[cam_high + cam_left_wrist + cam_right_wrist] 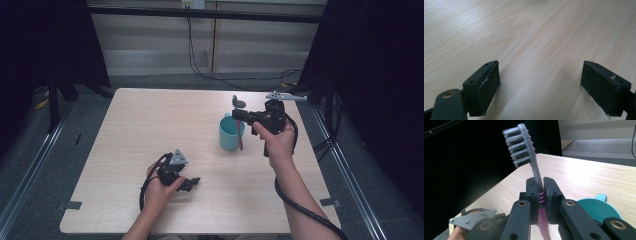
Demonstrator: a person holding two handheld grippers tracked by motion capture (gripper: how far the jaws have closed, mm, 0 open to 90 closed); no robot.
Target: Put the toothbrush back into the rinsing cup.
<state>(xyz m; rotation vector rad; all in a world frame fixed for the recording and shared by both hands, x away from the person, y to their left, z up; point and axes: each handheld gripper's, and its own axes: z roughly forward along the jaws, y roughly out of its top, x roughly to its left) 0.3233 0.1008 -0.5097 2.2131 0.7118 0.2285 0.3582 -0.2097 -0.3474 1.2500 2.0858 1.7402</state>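
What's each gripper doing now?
Left gripper: open, empty, over the table.
Right gripper: shut on the toothbrush, beside the cup.

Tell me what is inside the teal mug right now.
The pink handle end of the toothbrush dips into the teal mug, with the right hand-held gripper clamped on its neck, bristles up. The mug's bottom is hidden by its wall, so anything lying there cannot be seen.

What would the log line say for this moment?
right claw: shut on toothbrush, above teal cup | left claw: open, nothing between, low over table
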